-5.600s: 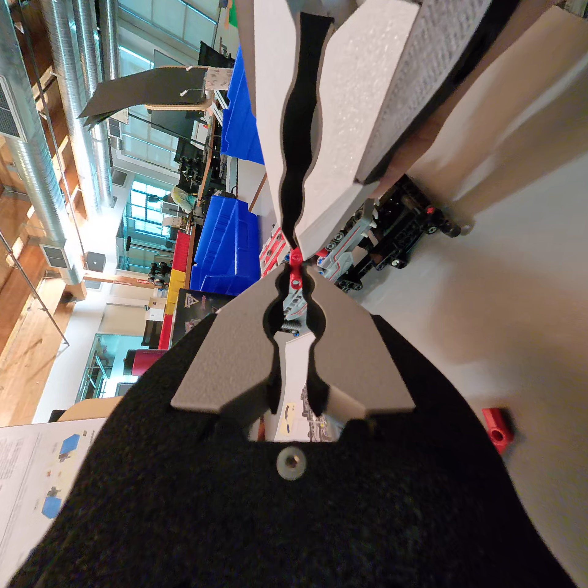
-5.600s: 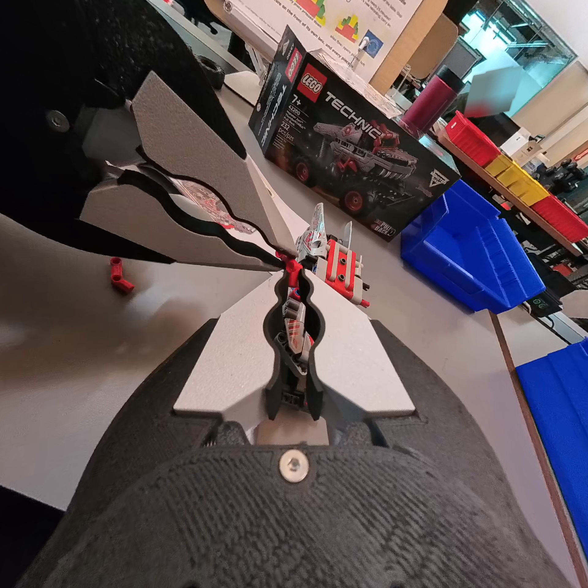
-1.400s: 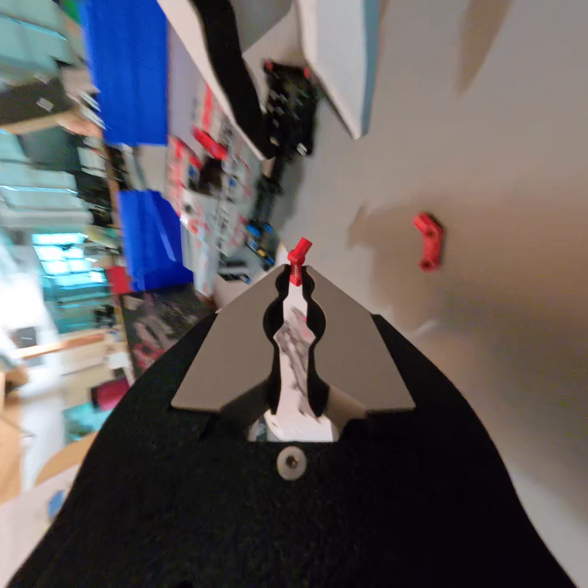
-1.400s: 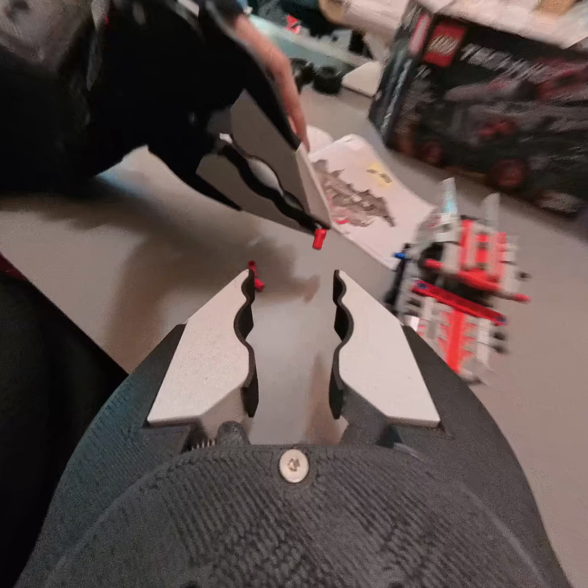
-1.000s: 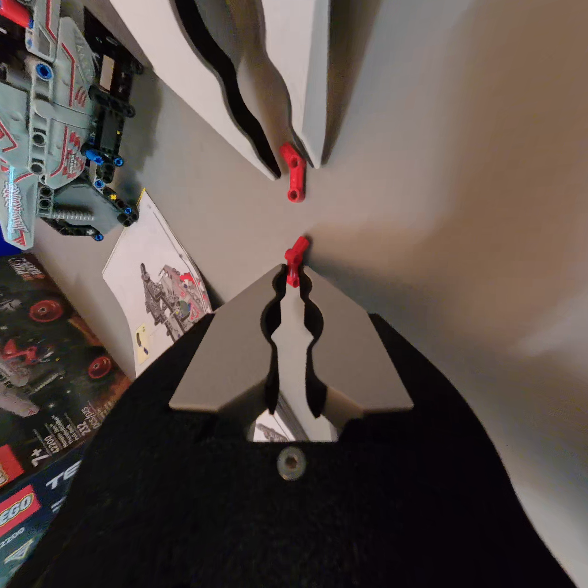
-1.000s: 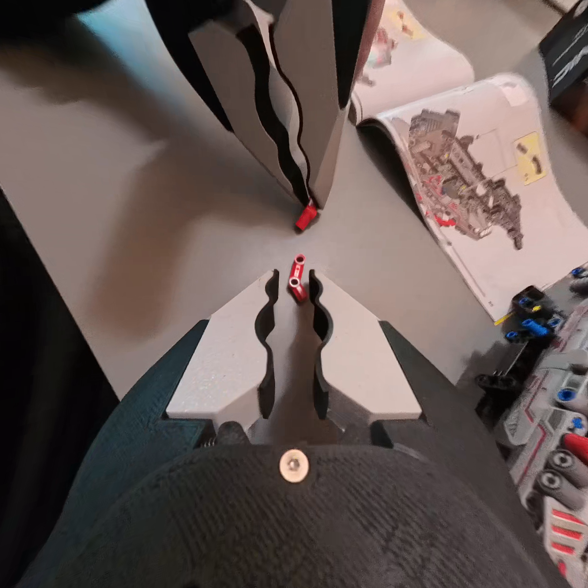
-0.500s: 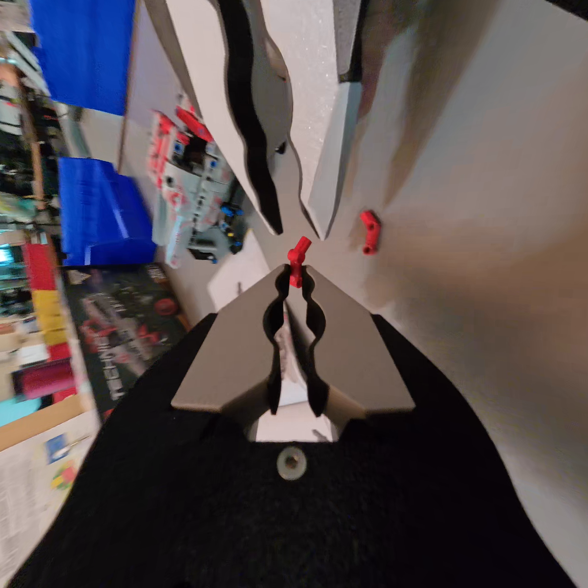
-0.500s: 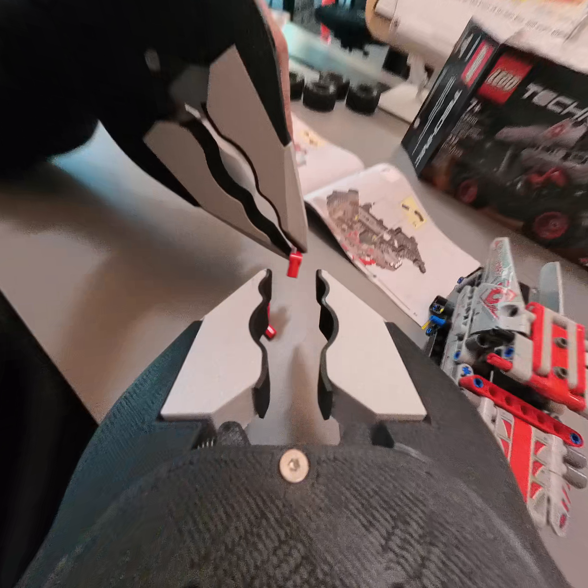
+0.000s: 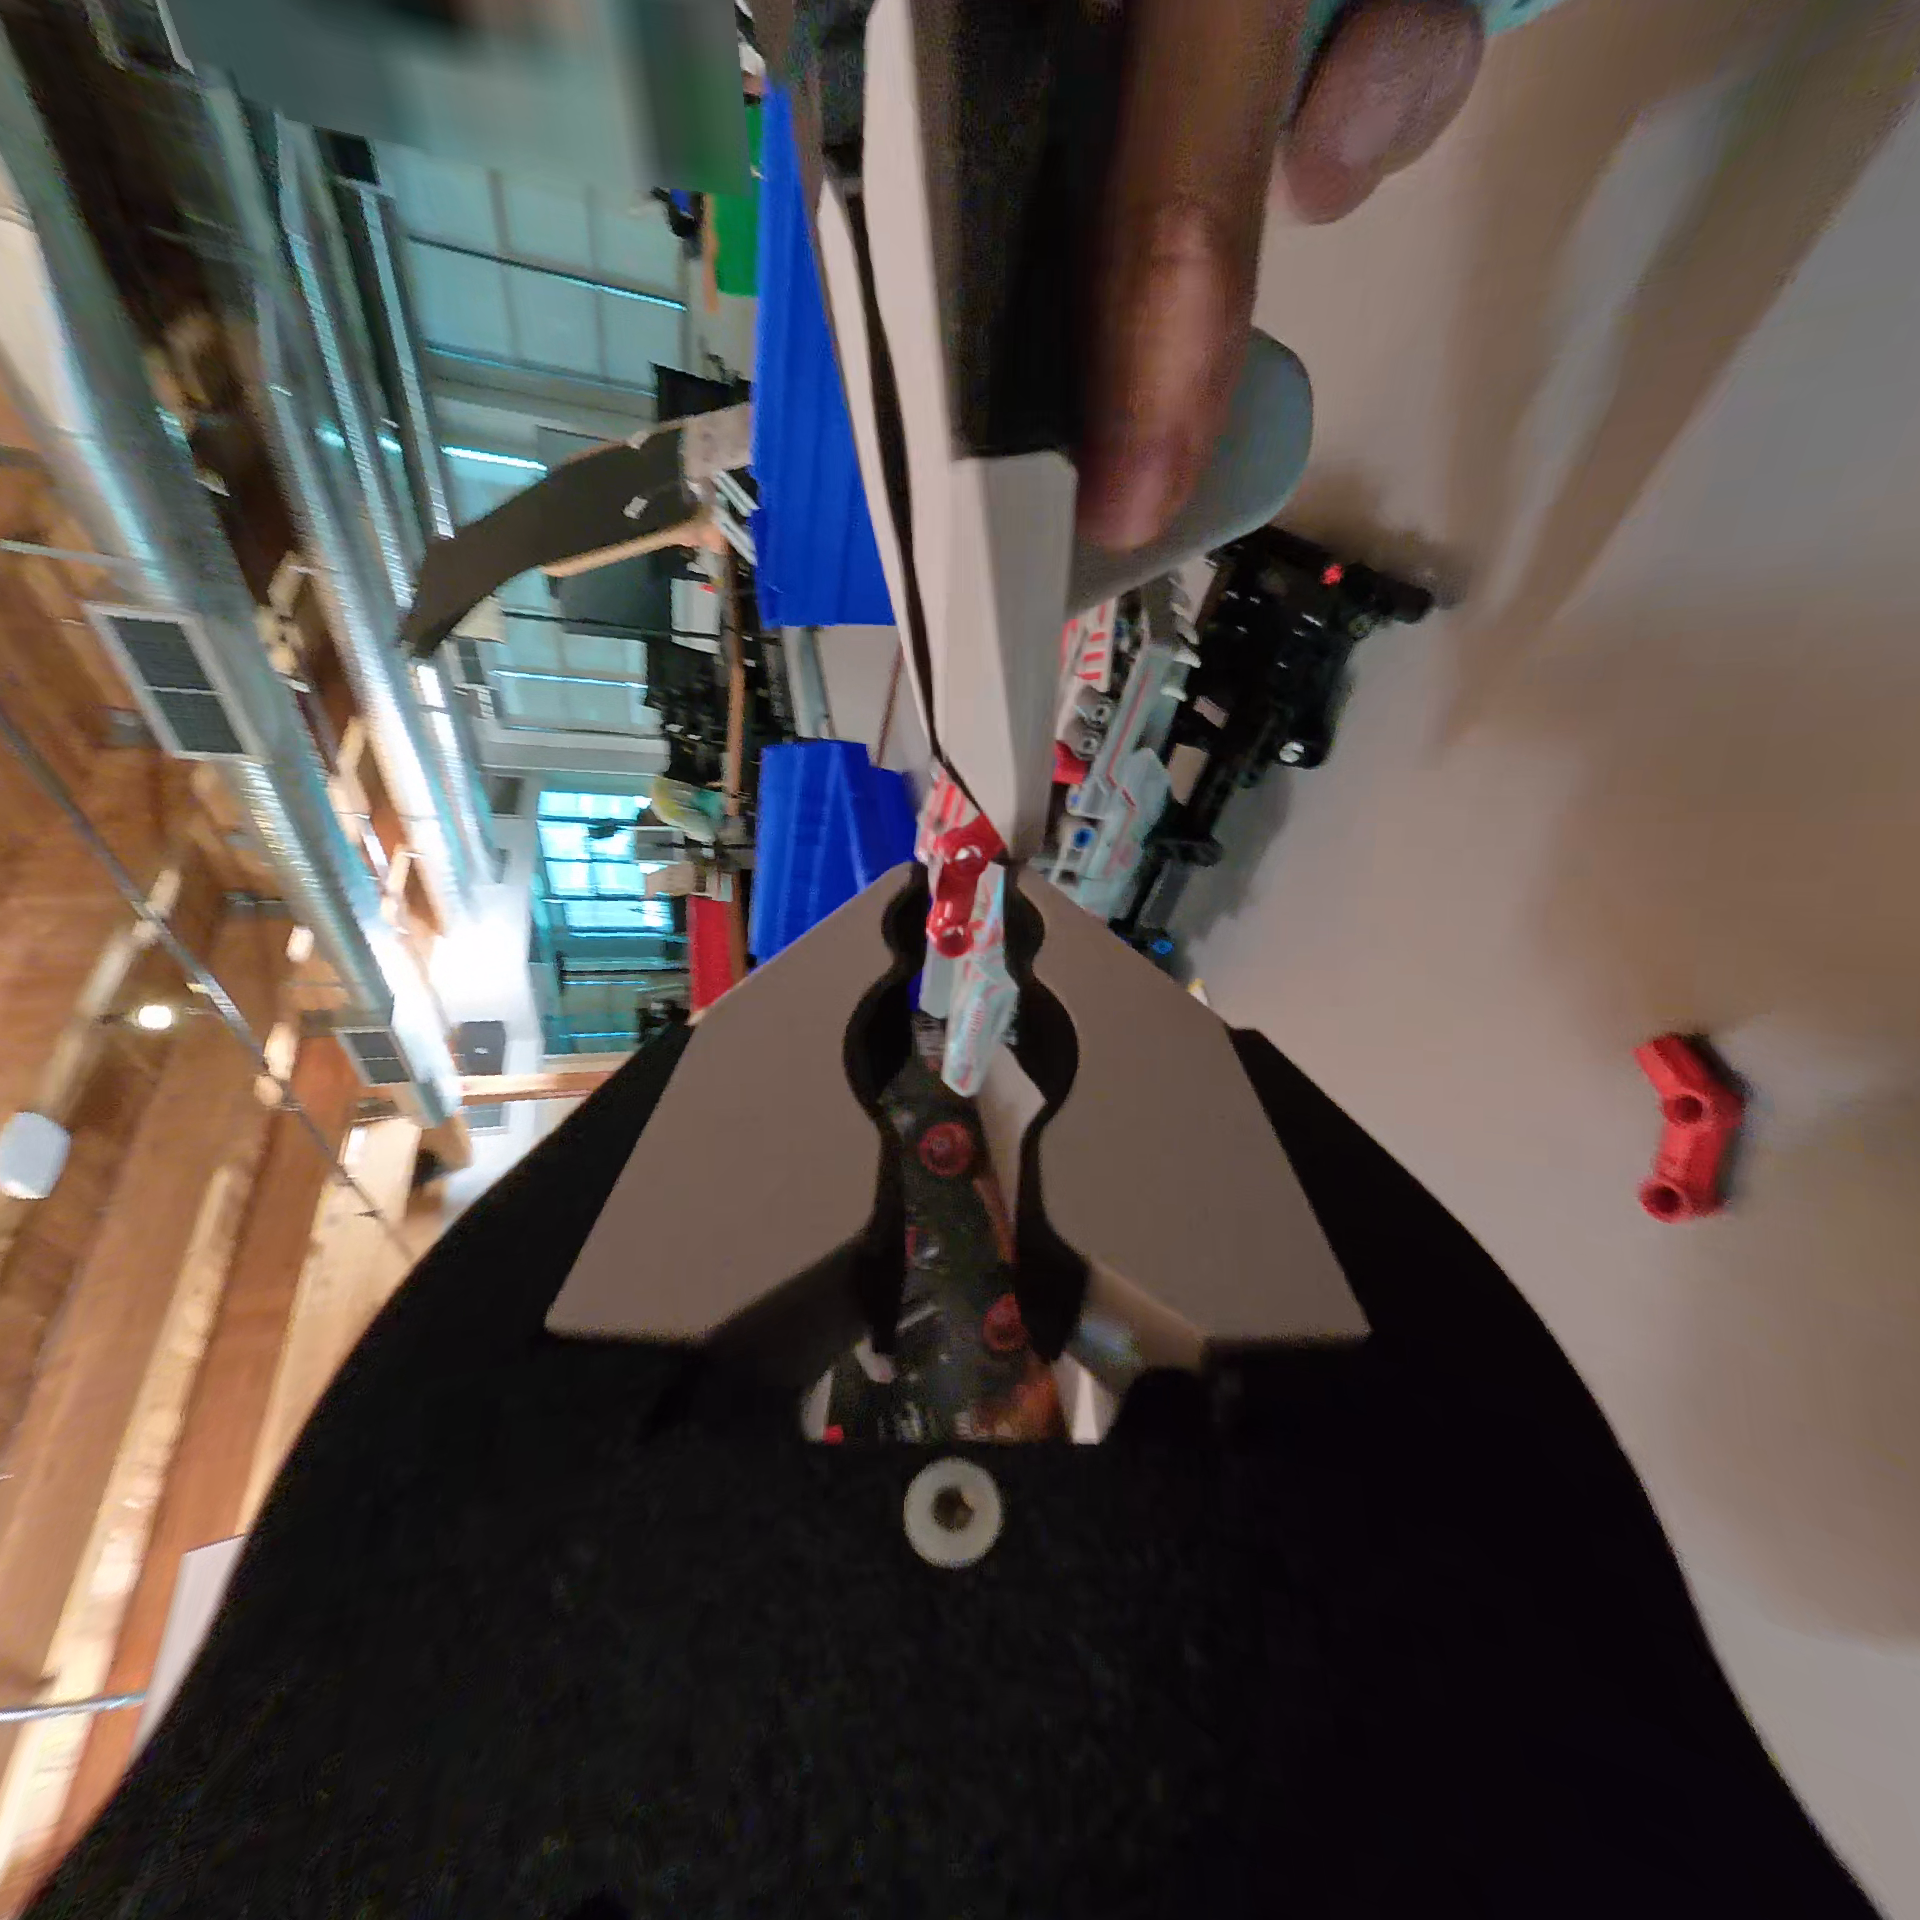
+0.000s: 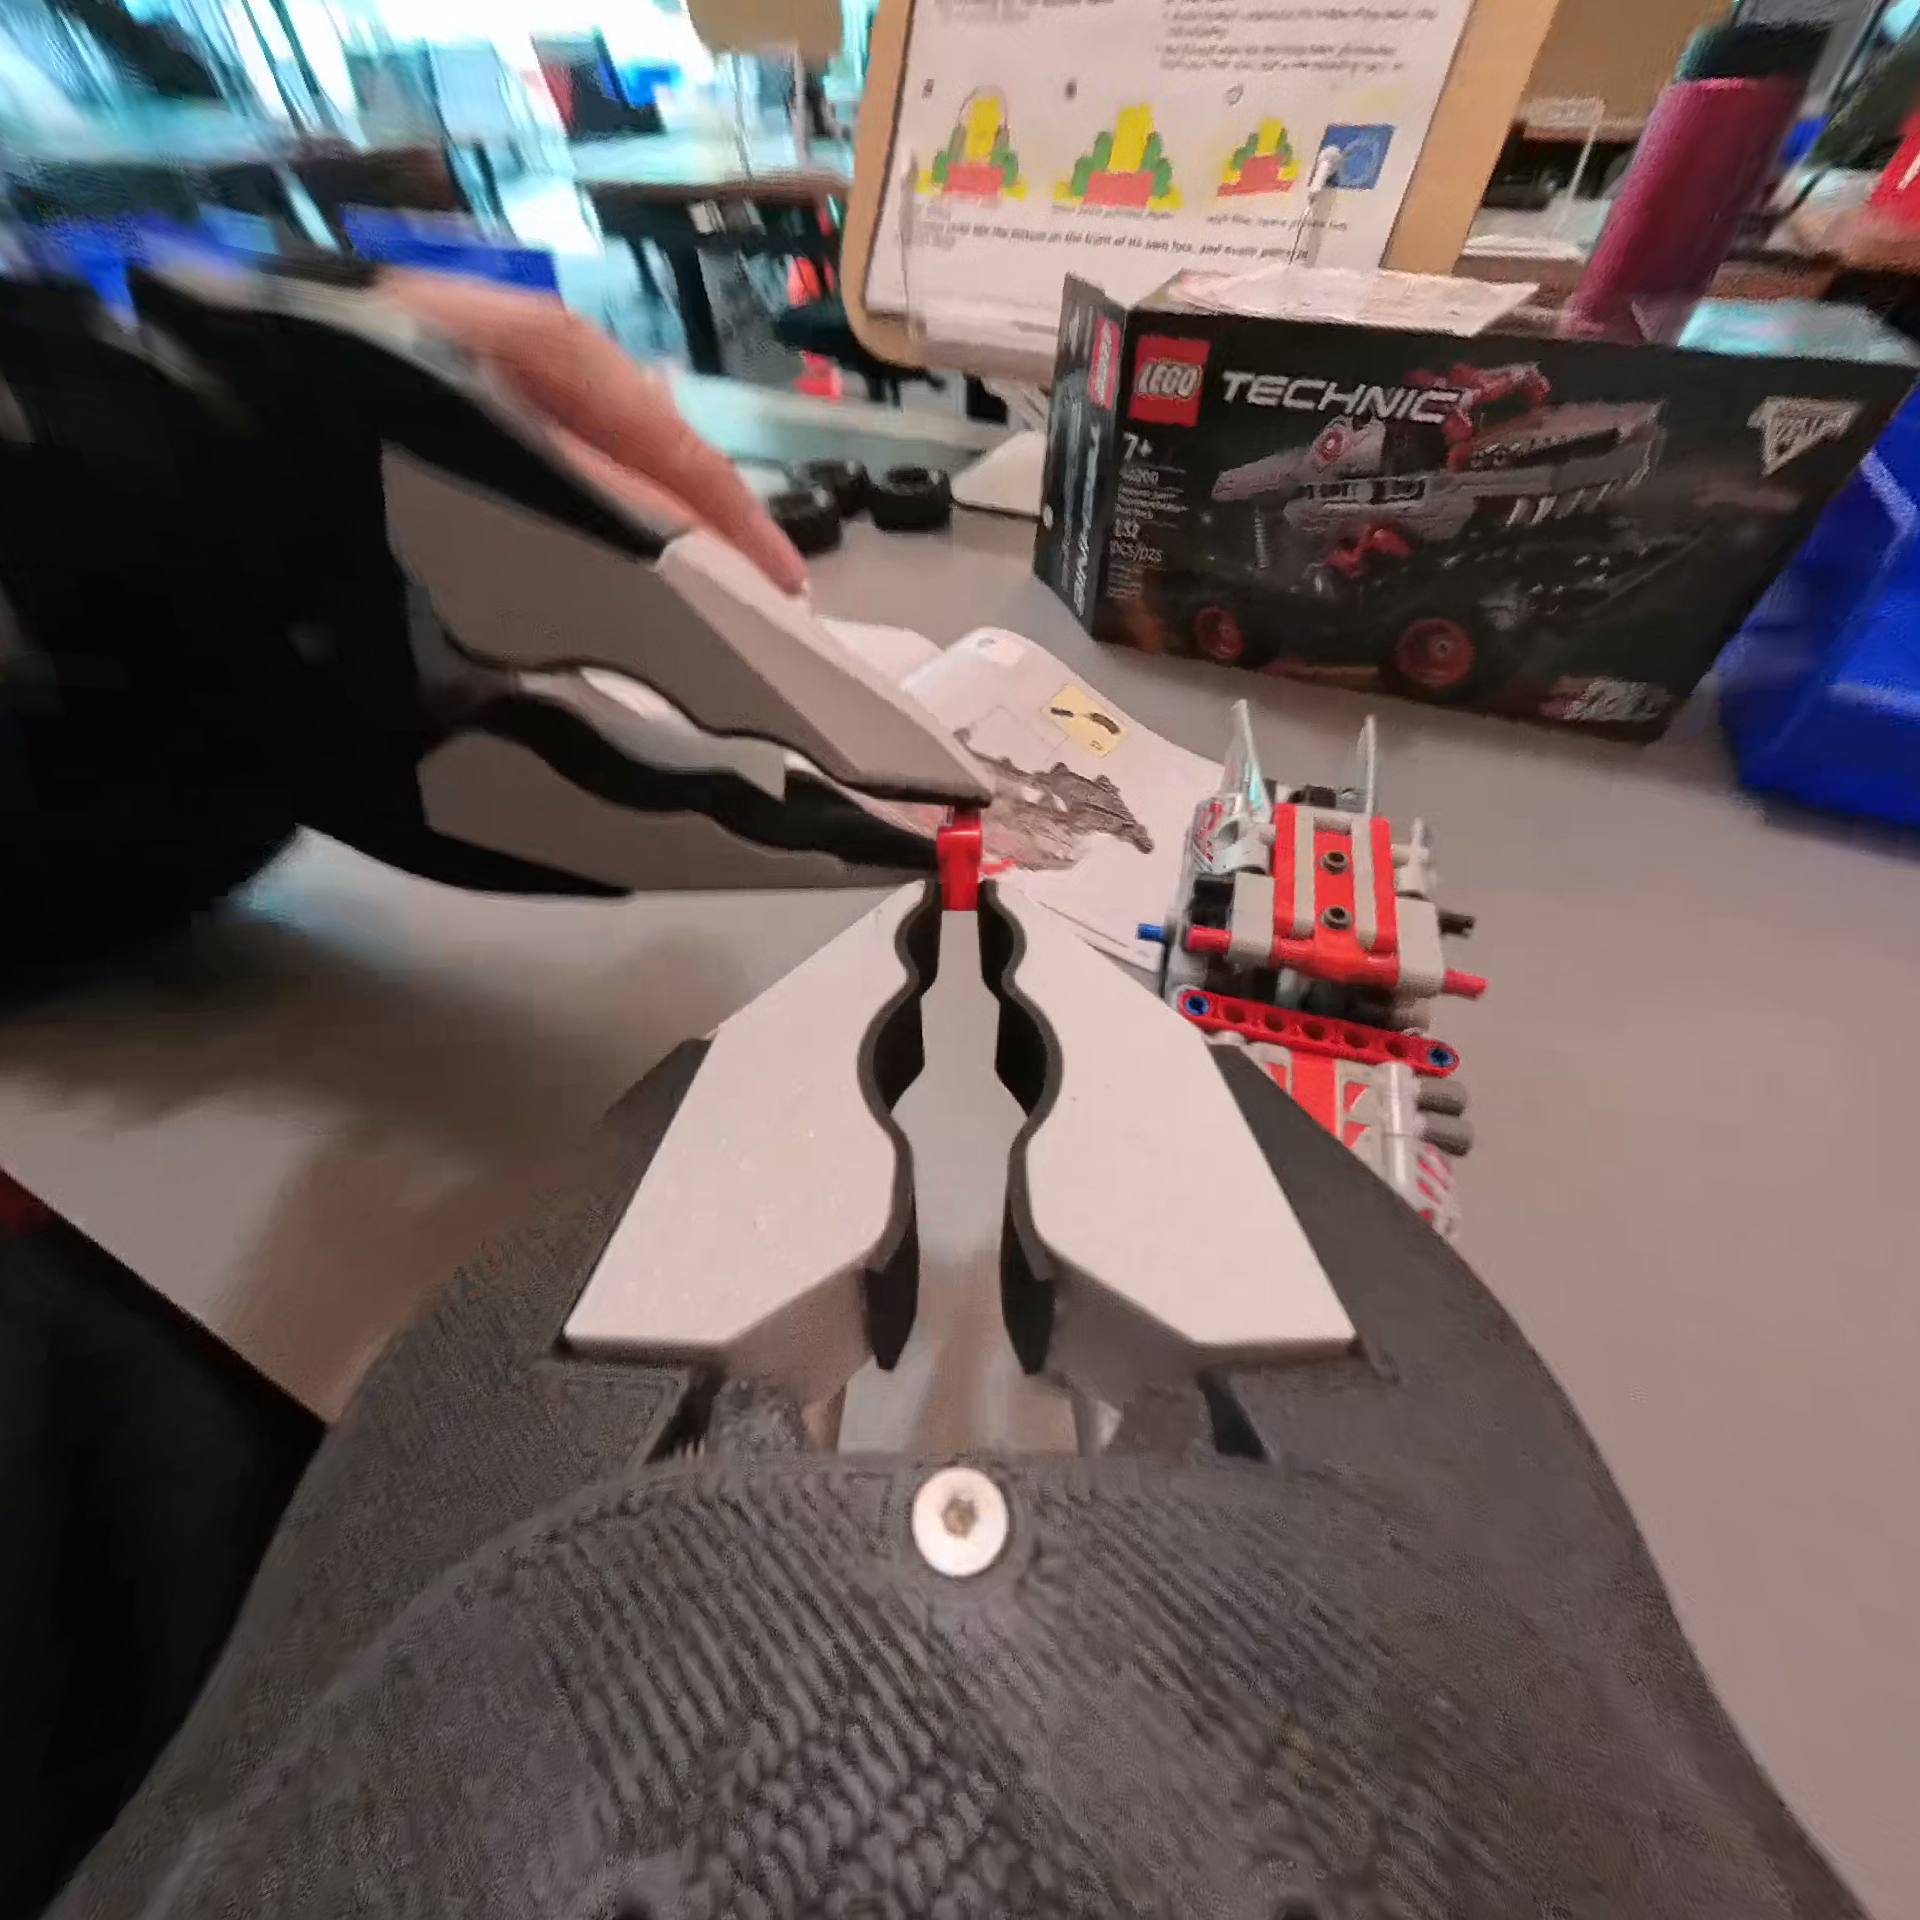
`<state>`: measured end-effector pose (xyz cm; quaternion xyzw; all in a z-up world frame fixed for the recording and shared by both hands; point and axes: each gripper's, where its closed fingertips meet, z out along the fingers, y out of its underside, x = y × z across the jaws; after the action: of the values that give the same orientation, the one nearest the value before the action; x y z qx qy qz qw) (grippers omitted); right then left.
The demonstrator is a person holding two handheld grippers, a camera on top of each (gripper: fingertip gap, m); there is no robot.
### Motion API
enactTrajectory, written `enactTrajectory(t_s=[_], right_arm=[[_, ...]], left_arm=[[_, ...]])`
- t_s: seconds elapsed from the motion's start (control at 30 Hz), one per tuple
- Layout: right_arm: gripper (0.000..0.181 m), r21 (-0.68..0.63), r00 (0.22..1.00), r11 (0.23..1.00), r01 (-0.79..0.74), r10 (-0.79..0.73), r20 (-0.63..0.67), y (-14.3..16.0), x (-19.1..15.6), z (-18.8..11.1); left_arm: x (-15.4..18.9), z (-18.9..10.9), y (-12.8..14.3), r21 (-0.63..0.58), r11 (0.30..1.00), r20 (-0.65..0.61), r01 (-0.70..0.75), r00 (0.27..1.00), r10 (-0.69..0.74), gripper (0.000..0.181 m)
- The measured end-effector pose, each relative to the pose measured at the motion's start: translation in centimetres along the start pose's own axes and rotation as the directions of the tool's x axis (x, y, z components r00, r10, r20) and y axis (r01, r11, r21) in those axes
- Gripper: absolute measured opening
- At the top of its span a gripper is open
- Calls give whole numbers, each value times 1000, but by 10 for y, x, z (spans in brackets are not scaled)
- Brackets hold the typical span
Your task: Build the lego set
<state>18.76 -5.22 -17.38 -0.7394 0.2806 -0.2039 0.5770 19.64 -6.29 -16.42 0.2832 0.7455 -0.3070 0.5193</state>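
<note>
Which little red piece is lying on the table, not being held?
The bent red piece lying alone on the grey table. The other red piece is pinched between both grippers' tips.

Workshop — exposed ceiling ducts point(image 9: 312, 582), blue parts bins point(image 9: 821, 436).

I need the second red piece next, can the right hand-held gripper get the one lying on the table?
Probably not yet: the right hand-held gripper is pinching the red piece with the left hand-held gripper. The loose red piece lies unobstructed.
</note>
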Motion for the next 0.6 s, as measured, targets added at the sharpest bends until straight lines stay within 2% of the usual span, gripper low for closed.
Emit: enactTrajectory(t_s=[0.07,0.13,0.33,0.4,0.6], right_arm=[[6,57,989,988,-142,140,49,-6,3,-4],[6,69,980,978,-196,193,50,-6,8,-6],[6,95,970,966,-242,239,48,-7,13,-9],[6,75,968,966,-249,246,52,-4,14,-8],[6,22,964,965,-263,261,55,3,16,-7]], left_arm=[[-5,2,-3,-4,999,56,-46,997,46,14],[-7,4,-5,-11,997,87,-77,993,78,13],[-7,11,-3,-26,998,136,-61,989,64,12],[-8,12,-2,-25,998,151,-65,986,68,4],[-6,18,-4,-30,992,160,-125,979,129,3]])
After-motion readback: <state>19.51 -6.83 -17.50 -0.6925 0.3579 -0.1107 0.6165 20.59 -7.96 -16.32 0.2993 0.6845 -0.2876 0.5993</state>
